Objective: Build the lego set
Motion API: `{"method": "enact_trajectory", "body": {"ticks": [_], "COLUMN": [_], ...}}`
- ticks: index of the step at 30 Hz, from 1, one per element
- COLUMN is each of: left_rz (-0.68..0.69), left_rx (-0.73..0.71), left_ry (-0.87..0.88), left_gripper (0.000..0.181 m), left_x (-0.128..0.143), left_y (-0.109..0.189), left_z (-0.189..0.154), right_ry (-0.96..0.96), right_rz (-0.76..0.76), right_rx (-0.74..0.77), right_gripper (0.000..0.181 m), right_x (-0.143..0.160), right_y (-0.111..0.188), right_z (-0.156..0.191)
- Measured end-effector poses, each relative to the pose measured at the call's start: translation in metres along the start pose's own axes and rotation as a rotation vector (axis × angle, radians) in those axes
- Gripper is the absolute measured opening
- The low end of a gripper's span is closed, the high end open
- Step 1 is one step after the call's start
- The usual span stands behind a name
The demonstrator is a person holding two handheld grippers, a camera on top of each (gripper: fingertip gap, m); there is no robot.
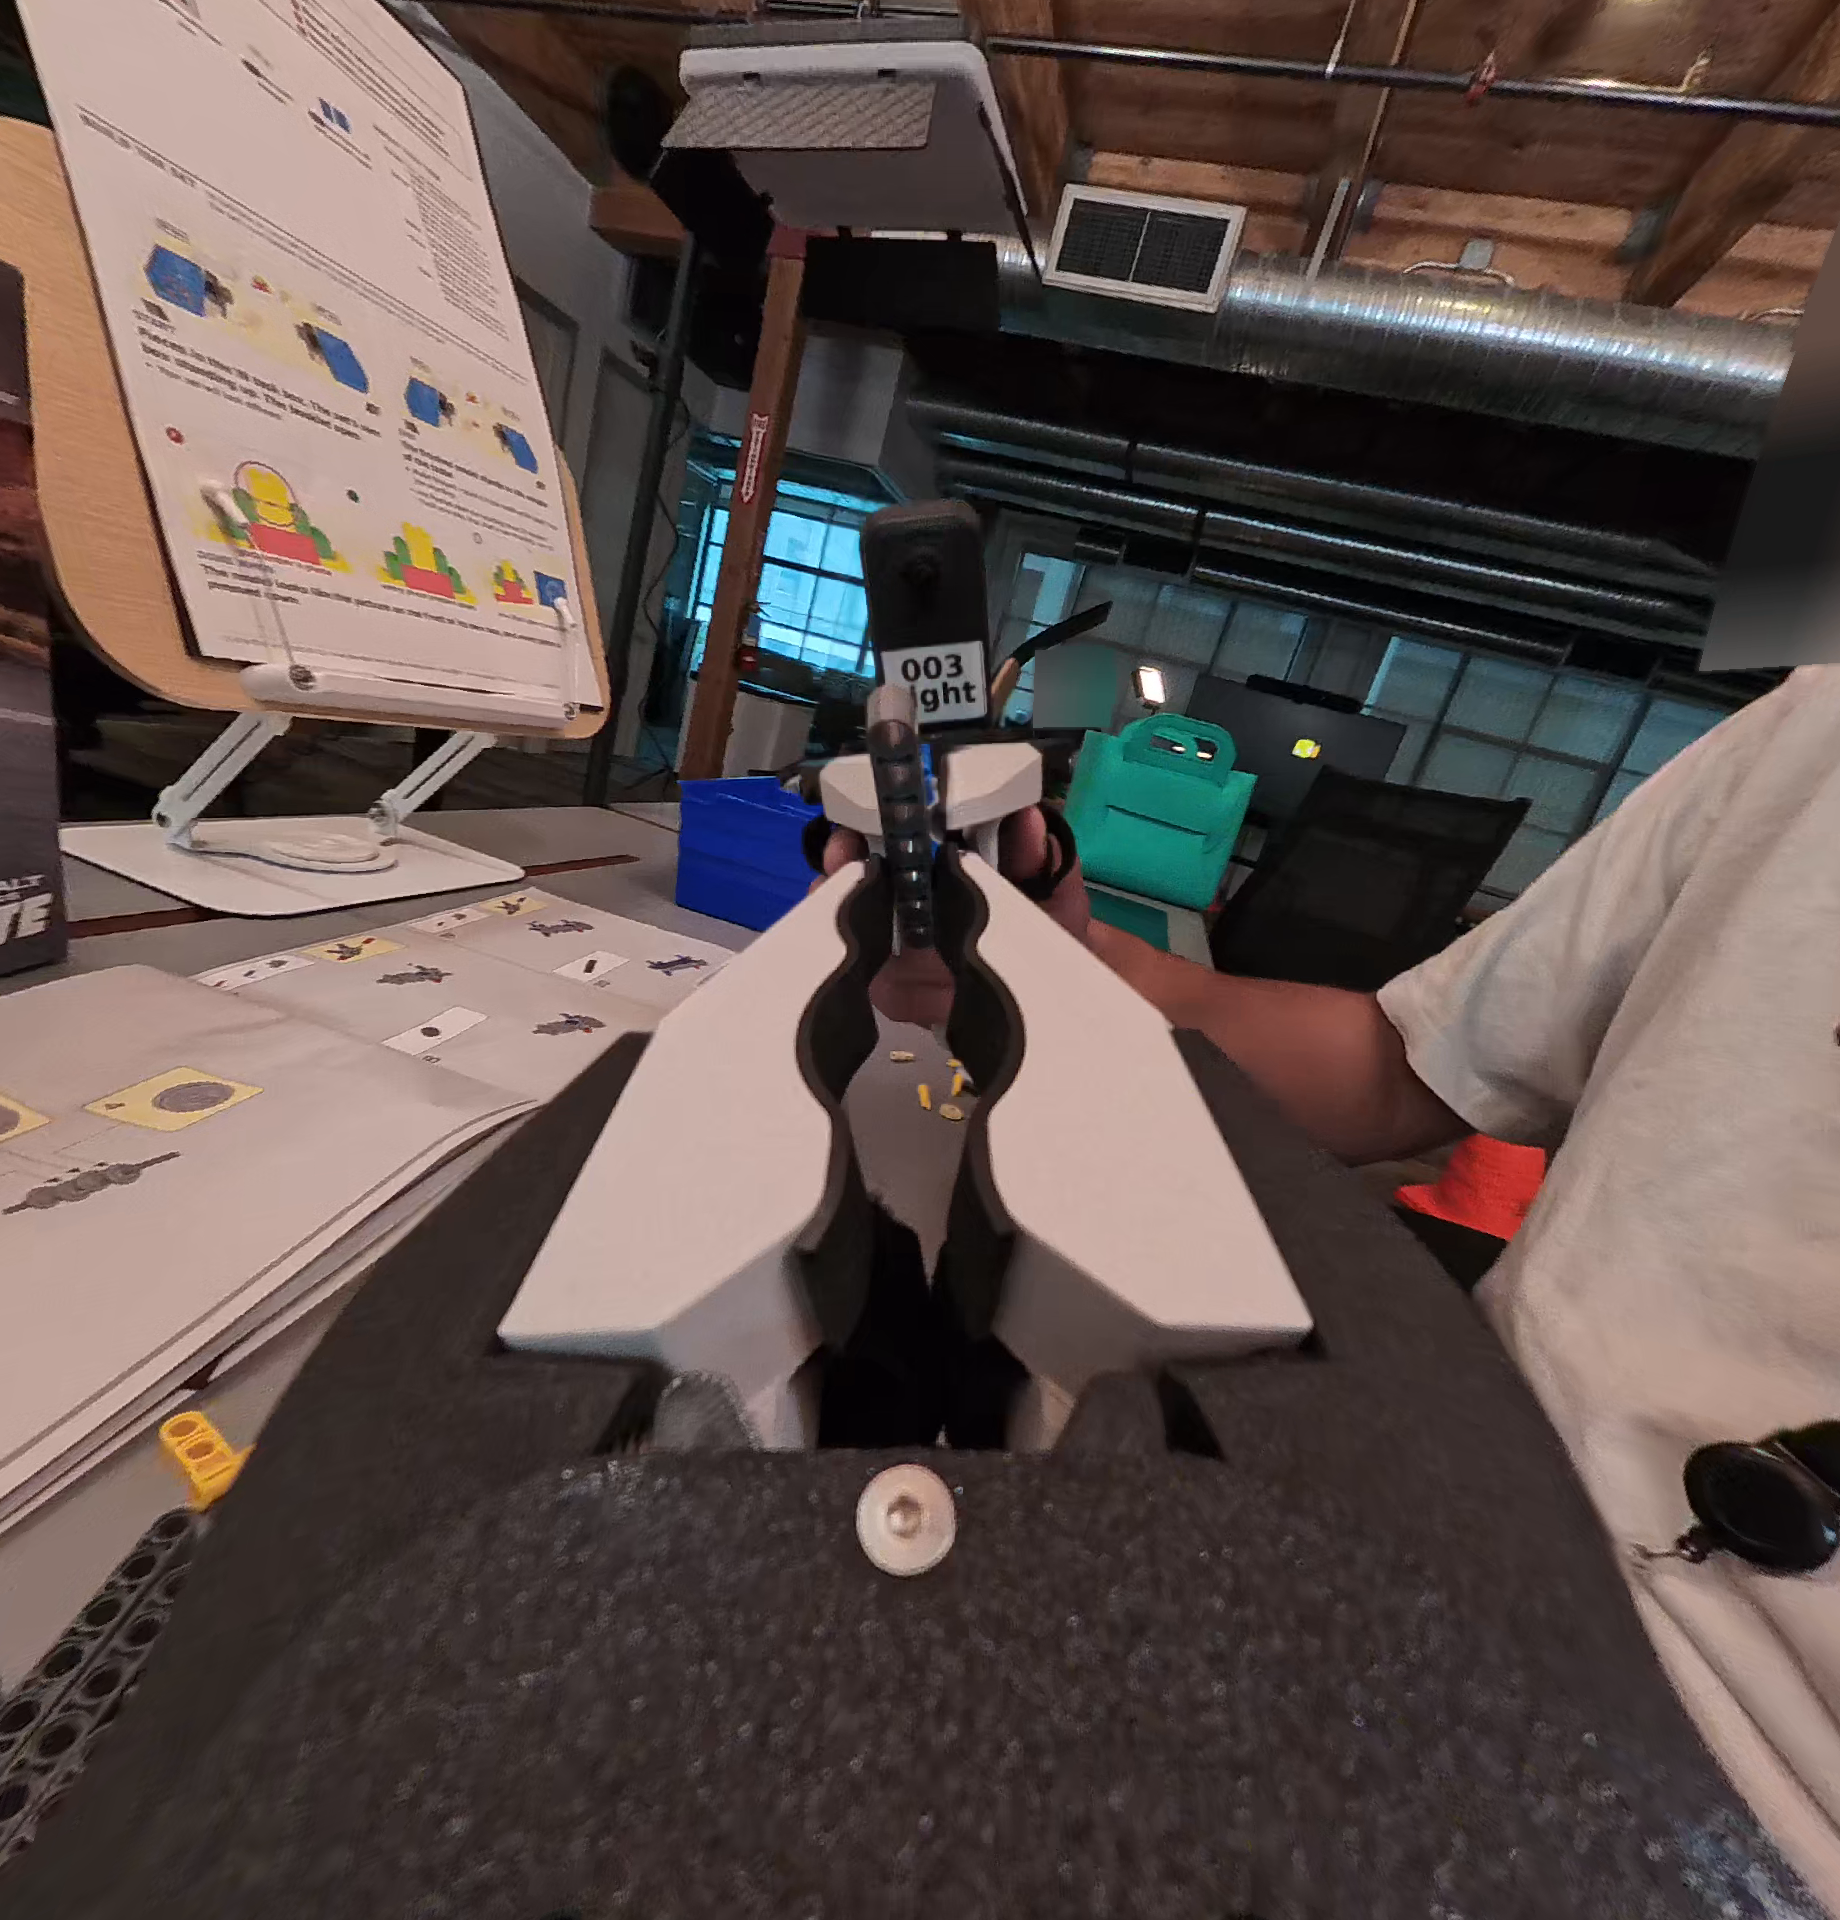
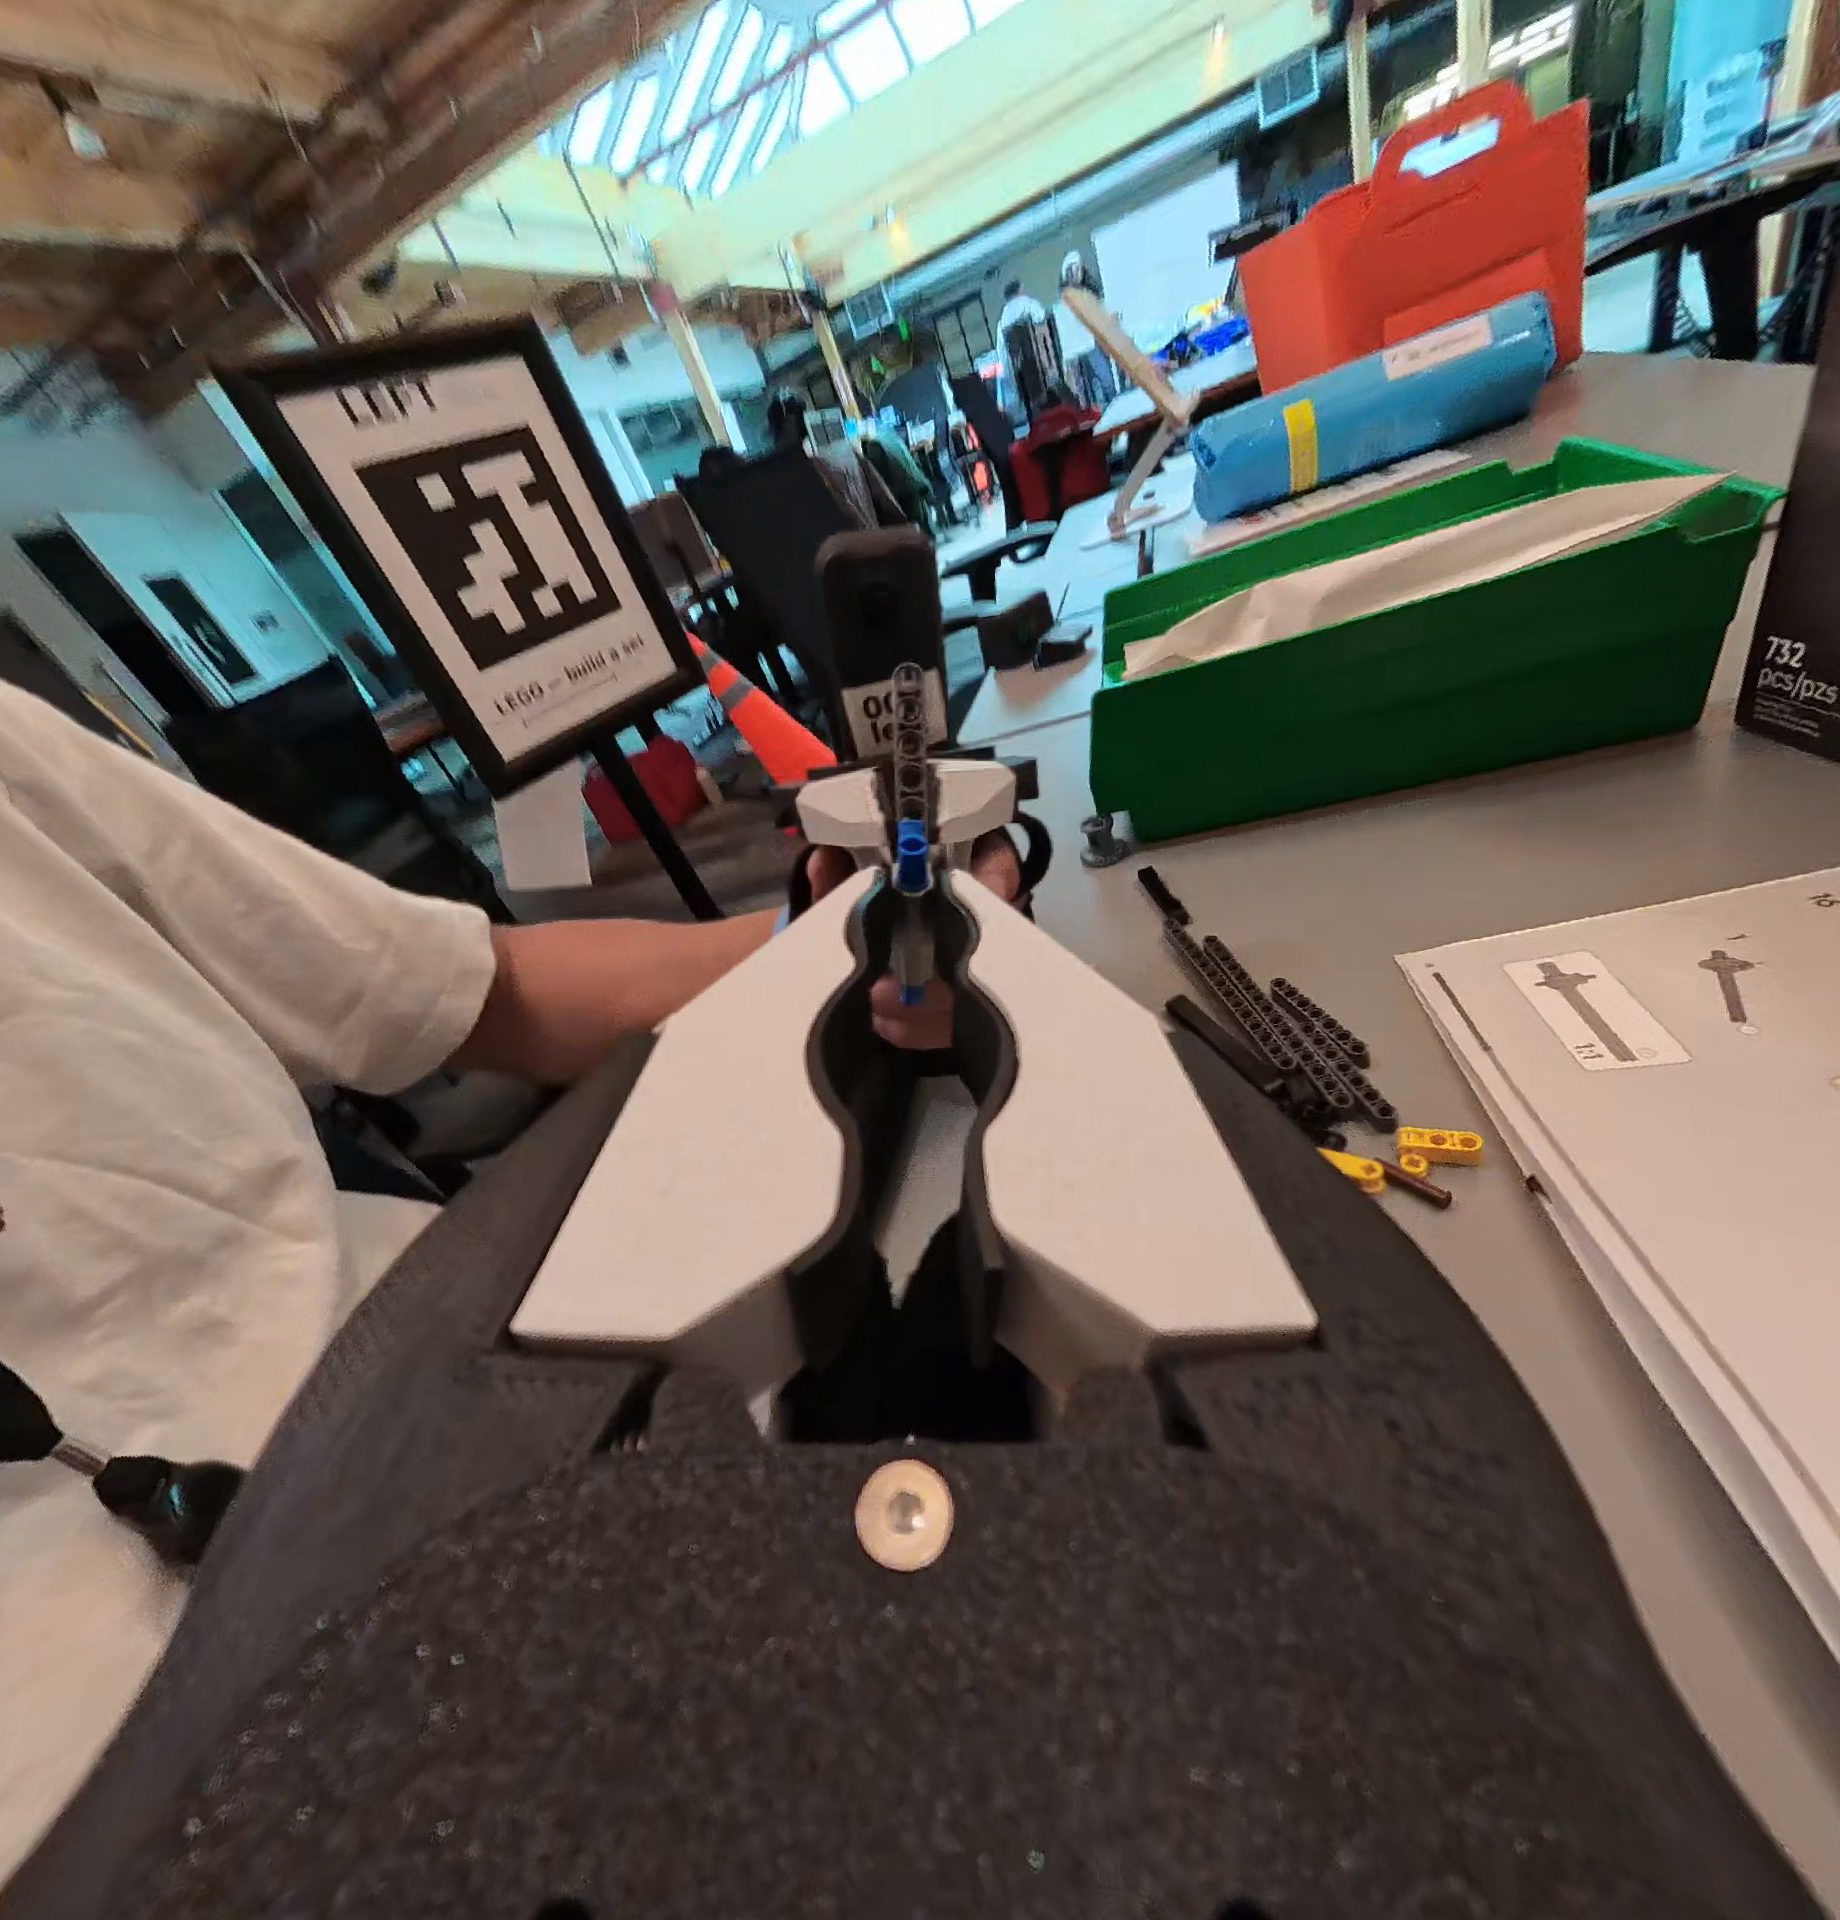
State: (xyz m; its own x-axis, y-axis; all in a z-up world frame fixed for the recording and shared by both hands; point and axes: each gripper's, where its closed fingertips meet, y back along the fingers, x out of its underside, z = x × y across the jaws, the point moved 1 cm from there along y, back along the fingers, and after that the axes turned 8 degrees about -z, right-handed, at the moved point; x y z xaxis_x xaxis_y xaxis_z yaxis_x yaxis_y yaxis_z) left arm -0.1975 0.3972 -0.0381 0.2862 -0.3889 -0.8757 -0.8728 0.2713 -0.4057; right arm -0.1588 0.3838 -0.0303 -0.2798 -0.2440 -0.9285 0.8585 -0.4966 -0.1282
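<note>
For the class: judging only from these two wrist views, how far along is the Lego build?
Early stage. Done: little shows beyond a blue pin seated in the dark holed beam. In hand: the left gripper and right gripper meet tip to tip, both closed around that beam. Left: loose black beams and yellow connectors lie unused by the open instruction booklet.

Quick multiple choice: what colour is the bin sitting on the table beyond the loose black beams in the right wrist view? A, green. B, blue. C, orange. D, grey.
A: the bin beyond the loose black beams is bright green, with white paper lying inside it; the orange thing farther back is a carrier bag, not a bin.
</note>
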Motion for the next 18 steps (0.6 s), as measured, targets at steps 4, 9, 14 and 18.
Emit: {"method": "enact_trajectory", "body": {"ticks": [4, 9, 14, 18], "left_rz": [0.038, 0.062, 0.053, 0.042], "left_rx": [0.055, 0.072, 0.071, 0.076], "left_ry": [0.037, 0.043, 0.039, 0.032], "left_gripper": [0.006, 0.006, 0.006, 0.006], "left_x": [0.008, 0.012, 0.012, 0.012], "left_y": [-0.003, -0.005, -0.006, -0.006], "left_z": [-0.009, -0.012, -0.012, -0.014], "right_ry": [0.090, 0.134, 0.118, 0.114], "right_rz": [0.072, 0.102, 0.104, 0.097], "right_rx": [0.009, 0.021, 0.010, -0.003], "right_gripper": [0.006, 0.006, 0.006, 0.006], "right_x": [0.005, 0.008, 0.010, 0.010], "right_y": [-0.013, -0.015, -0.013, -0.013], "right_z": [0.013, 0.014, 0.012, 0.014]}}
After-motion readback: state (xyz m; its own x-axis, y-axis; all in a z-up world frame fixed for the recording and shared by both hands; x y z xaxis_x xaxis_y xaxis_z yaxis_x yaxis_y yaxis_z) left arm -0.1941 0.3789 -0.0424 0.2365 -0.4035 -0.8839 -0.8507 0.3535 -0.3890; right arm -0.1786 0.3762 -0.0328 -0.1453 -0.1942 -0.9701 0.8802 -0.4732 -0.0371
